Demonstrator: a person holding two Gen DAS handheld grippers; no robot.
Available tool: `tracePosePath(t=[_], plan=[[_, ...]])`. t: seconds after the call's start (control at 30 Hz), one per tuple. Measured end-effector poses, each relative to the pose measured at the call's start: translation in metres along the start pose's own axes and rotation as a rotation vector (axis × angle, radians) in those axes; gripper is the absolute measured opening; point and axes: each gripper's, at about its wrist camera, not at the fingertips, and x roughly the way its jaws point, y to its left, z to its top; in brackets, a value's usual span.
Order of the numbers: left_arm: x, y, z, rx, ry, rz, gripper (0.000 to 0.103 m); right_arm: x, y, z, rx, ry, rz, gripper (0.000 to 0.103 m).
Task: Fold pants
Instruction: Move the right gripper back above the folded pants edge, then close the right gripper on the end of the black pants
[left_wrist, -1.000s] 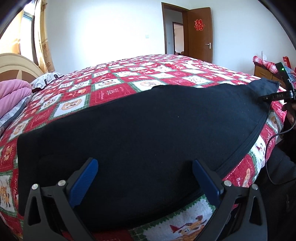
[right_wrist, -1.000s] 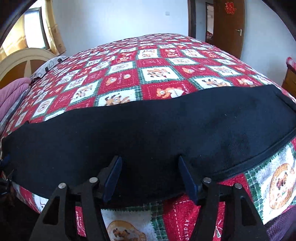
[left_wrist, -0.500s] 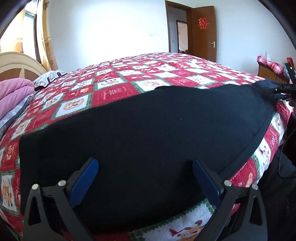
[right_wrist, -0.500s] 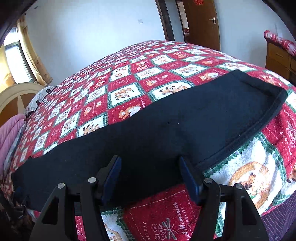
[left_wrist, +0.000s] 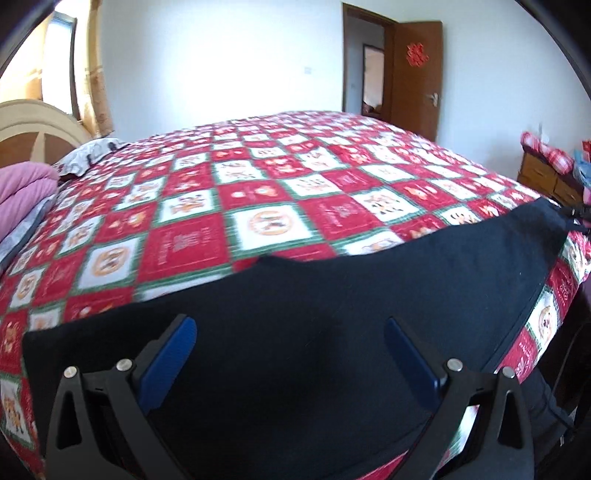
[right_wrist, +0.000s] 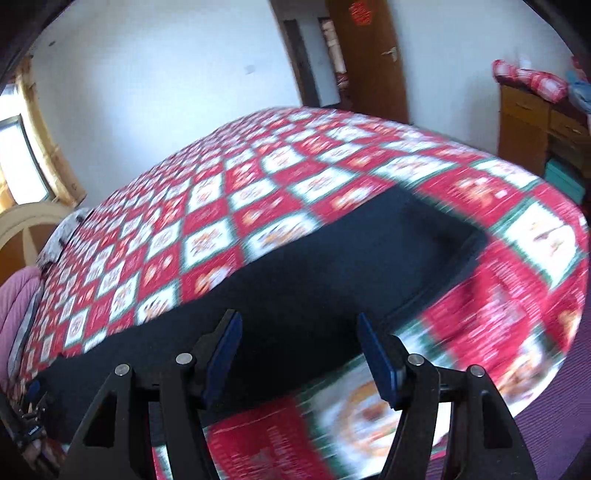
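Note:
Black pants (left_wrist: 332, 306) lie flat as a long band along the near edge of a bed with a red, white and green checked quilt (left_wrist: 258, 192). My left gripper (left_wrist: 290, 343) is open, its blue pads spread wide above the left part of the pants, holding nothing. My right gripper (right_wrist: 299, 343) is open above the near edge of the pants (right_wrist: 332, 266), toward their right end, also empty. The right gripper's tip shows at the far right of the left wrist view (left_wrist: 580, 214), by the pants' right end. Both views are motion blurred.
A pink duvet (left_wrist: 22, 184) and a pillow (left_wrist: 88, 155) lie at the bed's left by the headboard. A wooden dresser (right_wrist: 539, 122) with folded cloth stands at the right. A brown door (left_wrist: 417, 74) stands open at the back wall. Purple floor (right_wrist: 561, 424) is at lower right.
Both grippers have risen and tilted back, so more quilt shows beyond the pants. The right view has swung rightward toward the pants' end. Both stay open and the pants lie as before.

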Motion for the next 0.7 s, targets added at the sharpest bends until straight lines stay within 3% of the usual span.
tracePosePath(t=[0.2,0.33,0.57,0.7], plan=[[0.022,-0.029,0.008,0.005,0.061,-0.030,0.103,-0.017,-0.059,0.020,0.149,-0.106,-0.057,0.066],[0.034,-0.046,0.011,-0.005,0.085,-0.041,0.103,-0.011,-0.085,0.020,0.226,-0.114,-0.079,0.066],[0.039,-0.066,0.007,-0.009,0.085,-0.048,0.103,-0.008,-0.098,0.019,0.272,-0.119,-0.048,0.066],[0.040,-0.074,-0.002,0.042,0.073,-0.019,0.103,-0.016,-0.109,0.020,0.311,-0.147,-0.050,0.066]])
